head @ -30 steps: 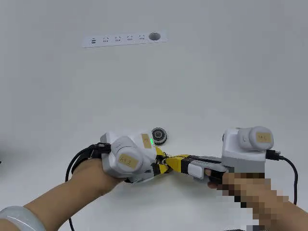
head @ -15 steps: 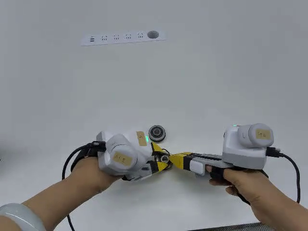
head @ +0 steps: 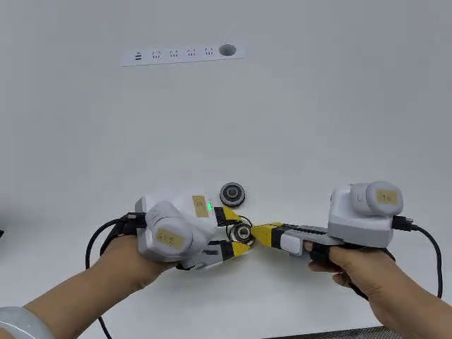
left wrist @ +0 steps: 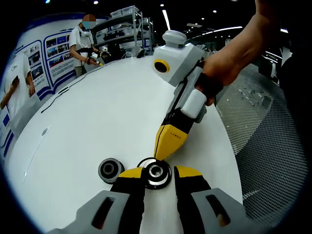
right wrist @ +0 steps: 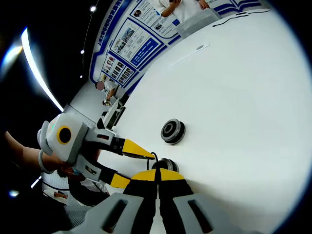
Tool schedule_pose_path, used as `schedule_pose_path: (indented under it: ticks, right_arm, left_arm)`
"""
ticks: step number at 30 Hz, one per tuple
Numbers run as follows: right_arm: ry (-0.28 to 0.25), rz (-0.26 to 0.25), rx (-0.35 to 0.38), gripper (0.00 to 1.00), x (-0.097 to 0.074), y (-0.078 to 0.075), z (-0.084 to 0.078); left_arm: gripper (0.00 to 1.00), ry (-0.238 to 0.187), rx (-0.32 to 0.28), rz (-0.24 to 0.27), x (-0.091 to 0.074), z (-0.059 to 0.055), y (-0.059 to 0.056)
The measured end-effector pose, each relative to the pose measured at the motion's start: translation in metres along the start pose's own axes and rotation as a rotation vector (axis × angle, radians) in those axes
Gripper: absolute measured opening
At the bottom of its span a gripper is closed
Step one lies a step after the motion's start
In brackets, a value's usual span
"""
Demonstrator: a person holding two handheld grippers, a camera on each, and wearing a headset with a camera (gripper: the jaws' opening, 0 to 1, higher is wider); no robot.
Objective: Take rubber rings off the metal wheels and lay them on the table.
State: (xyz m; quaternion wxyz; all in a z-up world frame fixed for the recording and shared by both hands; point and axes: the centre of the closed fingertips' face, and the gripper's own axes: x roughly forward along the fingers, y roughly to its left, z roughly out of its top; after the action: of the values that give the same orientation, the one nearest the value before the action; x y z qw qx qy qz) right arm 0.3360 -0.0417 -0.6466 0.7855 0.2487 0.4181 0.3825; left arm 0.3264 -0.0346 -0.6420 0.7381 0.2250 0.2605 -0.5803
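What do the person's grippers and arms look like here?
The left gripper and right gripper: white-grey bodies, yellow jaw tips, tan stickers, black cables. A green light glows on the left one. Forearms bare; pale bangle on the left arm.

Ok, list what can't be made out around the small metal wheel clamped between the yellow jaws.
- Black rubber ring on the clamped metal wheel: whether the right gripper grips it. In the right gripper view, its own shut yellow tips cover the contact.
- Same contact, head view: too small, crowded between the left gripper and the right.
- Second black-rimmed wheel: its underside, hidden against the white table.
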Motion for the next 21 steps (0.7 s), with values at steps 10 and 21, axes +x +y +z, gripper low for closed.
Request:
schedule_pose_path:
  ticks: [10,21]
  right_arm:
    - [0.002,-0.002,0.003,0.01,-0.0019,0.0004,-0.0018]
    - [-0.013,0.003,0.021,0.02,-0.0086,0.0018,0.0009]
  left_arm:
    - [0.28,-0.047,-0.012,0.033,-0.0059,0.0039,0.005]
    - [0.38,-0.047,-0.01,0.067,-0.0095,-0.0025,0.0099]
